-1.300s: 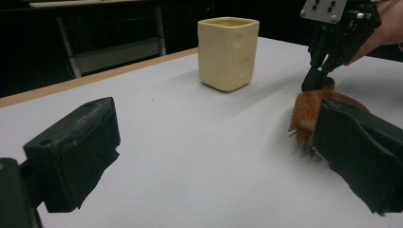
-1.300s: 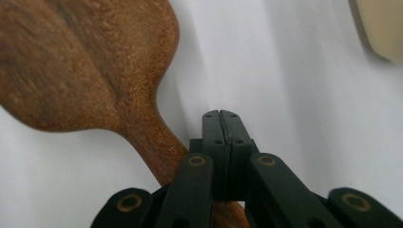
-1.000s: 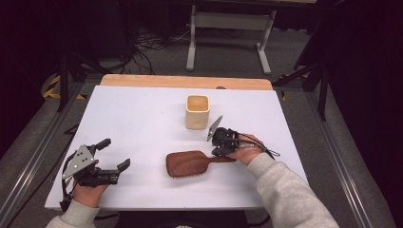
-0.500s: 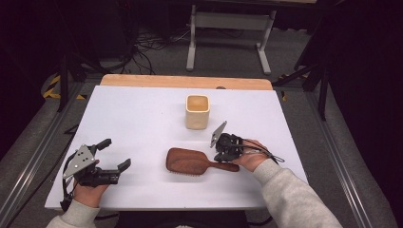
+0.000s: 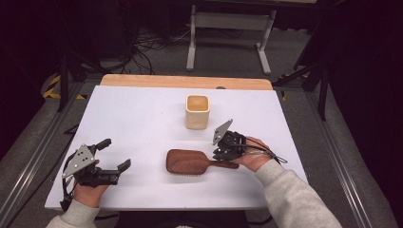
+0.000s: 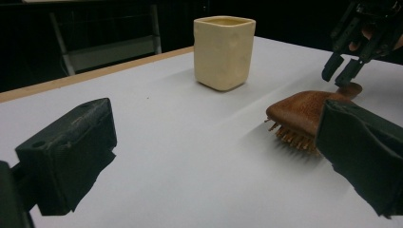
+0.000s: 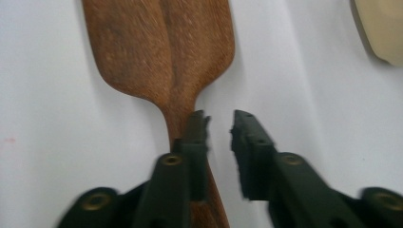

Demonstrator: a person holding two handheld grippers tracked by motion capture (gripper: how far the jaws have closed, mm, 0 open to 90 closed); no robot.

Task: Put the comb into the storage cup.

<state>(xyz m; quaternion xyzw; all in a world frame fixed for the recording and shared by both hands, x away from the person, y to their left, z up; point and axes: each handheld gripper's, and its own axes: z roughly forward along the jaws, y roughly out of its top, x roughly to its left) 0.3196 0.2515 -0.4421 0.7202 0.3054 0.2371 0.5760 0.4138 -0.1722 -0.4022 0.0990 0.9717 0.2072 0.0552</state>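
On the table, high view: I see the wooden hairbrush point(image 5: 190, 162) lying flat on the white table point(image 5: 142, 123), near the cream cup point(image 5: 197, 111); my right gripper point(image 5: 222, 153) sits over its handle.
Left gripper view: my left gripper point(image 6: 209, 156) is spread wide, holding nothing (brush bristles face down).
Right gripper view: jaws slightly parted above the handle point(image 7: 190, 142), one over the wood, not clamped.
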